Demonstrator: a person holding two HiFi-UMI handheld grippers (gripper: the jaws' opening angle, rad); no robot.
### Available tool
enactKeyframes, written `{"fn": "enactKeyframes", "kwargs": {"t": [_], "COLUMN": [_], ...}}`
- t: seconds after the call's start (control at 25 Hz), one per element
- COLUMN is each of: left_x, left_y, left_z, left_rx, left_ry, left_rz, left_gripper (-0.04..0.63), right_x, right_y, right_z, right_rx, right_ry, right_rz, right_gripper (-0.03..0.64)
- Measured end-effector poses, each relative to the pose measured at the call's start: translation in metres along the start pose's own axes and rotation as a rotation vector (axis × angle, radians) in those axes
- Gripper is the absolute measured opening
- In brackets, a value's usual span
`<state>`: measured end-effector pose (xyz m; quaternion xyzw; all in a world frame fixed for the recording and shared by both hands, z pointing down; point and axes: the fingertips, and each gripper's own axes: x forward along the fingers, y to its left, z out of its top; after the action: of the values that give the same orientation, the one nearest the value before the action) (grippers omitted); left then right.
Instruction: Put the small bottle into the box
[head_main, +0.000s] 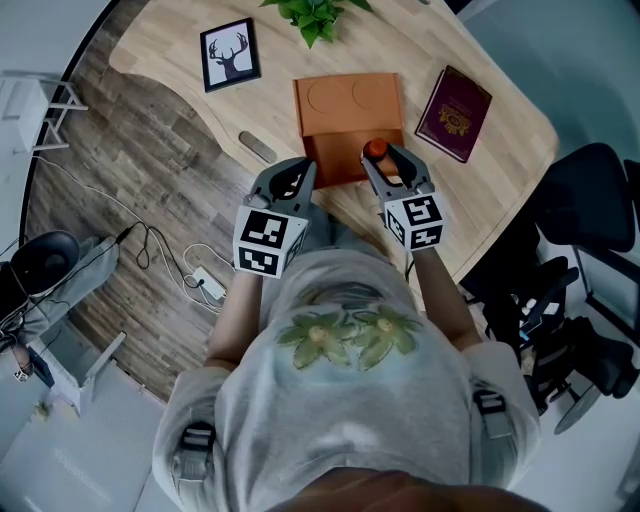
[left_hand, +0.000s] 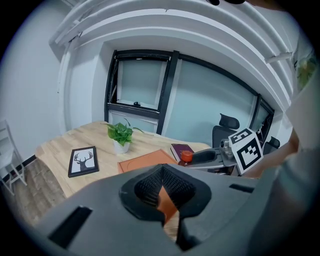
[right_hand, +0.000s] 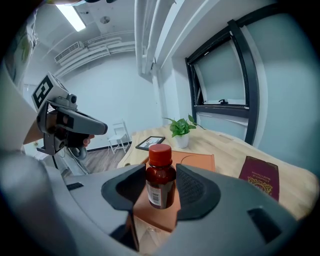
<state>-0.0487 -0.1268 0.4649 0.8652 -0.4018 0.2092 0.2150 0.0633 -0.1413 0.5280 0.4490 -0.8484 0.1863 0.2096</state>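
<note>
The small bottle (right_hand: 160, 176), brown with a red cap, stands upright between the jaws of your right gripper (right_hand: 161, 189), which are clamped on its body from both sides. From the head view, the bottle's cap (head_main: 376, 149) sits over the near right part of the box (head_main: 345, 100), with your right gripper (head_main: 393, 166) reaching in from the table edge closest to you. Whether the bottle's base touches the box you cannot tell from any view.

The box is flat and orange-brown, with two round recesses in its far half, and it lies in the middle of the wooden table (head_main: 180, 70).

Your left gripper (head_main: 287, 180) hovers just beside the box's near left corner. Its pads meet at the tips and hold nothing; only a sliver of the orange box shows through the left gripper's (left_hand: 161, 184) narrow gap.

Right of the box lies a maroon booklet (head_main: 454, 113), well clear of it. Beyond the box stands a potted plant (head_main: 315, 15), and to the left lies a framed deer picture (head_main: 230, 54).
</note>
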Motion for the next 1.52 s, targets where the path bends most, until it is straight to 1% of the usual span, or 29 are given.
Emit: {"fn": "enactKeyframes", "kwargs": {"t": [0.72,1.52], "left_x": [0.006,0.007], "left_y": [0.007,0.015], "left_z": [-0.004,-0.007], "left_rx": [-0.016,-0.027], "left_ry": [0.017,0.025], "left_rz": [0.007,0.022], "left_gripper": [0.008,0.008], "right_x": [0.018,0.033], "right_y": [-0.003,-0.010], "right_z": [-0.021,-0.043], "right_rx": [-0.003,-0.016], "right_ry": [0.062,0.126], "right_rz": [0.018,0.010], "right_gripper": [0.190,0.190]}}
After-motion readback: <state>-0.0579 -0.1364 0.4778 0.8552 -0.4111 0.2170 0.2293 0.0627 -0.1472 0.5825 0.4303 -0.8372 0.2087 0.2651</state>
